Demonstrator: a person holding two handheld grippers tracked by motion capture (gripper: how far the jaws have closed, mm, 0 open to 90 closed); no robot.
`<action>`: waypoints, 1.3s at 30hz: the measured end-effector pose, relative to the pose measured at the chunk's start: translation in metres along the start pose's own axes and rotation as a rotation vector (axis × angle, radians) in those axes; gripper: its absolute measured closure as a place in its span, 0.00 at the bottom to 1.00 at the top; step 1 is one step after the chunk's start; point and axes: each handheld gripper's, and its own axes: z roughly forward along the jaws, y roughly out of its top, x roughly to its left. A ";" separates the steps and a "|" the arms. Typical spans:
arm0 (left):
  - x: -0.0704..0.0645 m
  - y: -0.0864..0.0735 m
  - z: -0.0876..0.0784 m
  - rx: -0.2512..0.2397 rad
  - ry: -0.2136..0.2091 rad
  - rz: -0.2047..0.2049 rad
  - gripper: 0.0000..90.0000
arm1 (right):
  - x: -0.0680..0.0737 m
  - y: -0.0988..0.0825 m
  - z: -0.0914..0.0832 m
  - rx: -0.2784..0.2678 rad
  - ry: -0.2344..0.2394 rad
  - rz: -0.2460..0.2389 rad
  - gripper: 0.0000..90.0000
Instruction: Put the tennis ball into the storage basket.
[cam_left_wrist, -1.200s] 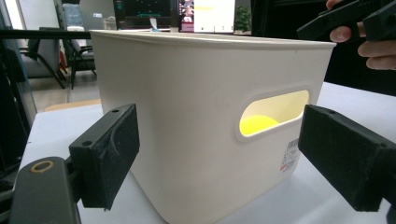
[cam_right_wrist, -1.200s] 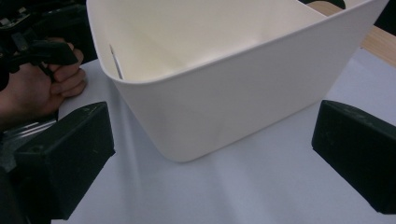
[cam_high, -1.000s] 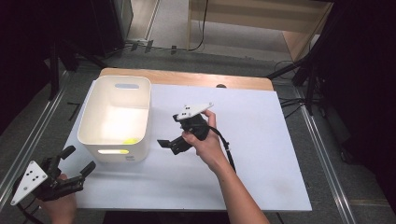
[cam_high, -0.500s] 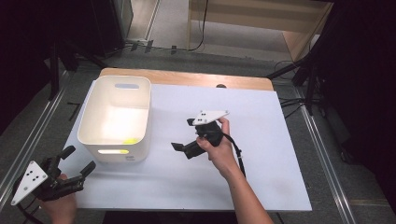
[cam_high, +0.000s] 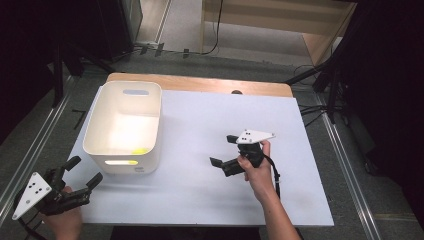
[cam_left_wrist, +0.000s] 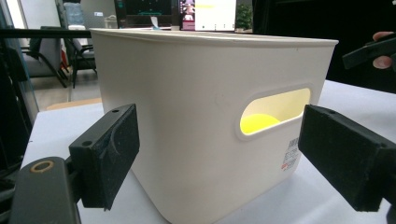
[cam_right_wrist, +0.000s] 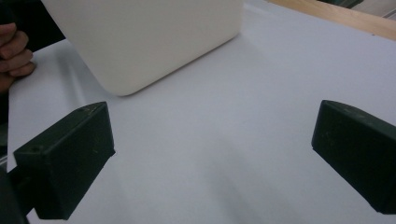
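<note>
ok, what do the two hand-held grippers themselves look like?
Both are black, each topped by a pale grey three-cornered plate with small dark dots. The left hand-held gripper has two blocky black jaws faced with flat, matte pads. The right hand-held gripper is built the same and trails a black cable. The forearms are bare.

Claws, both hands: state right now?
Left claw: open, holding nothing, facing the white bin.
Right claw: open, holding nothing, over the white tabletop.

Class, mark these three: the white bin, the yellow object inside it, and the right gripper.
white bin (cam_high: 98, 123), high view, on its left rim.
yellow object (cam_left_wrist: 257, 122), left gripper view, seen through the handle slot.
right gripper (cam_high: 223, 152), high view, midway between its open jaws.
</note>
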 end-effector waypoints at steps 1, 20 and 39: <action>0.000 0.000 0.000 0.003 0.001 0.005 0.14 | -0.002 -0.006 -0.004 0.002 -0.011 0.012 0.00; -0.003 0.000 0.002 0.022 0.009 0.023 0.14 | -0.017 -0.050 -0.038 -0.049 -0.061 0.075 0.00; -0.003 0.000 0.004 0.029 0.023 0.023 0.14 | -0.041 -0.096 -0.099 -0.059 -0.159 0.135 0.00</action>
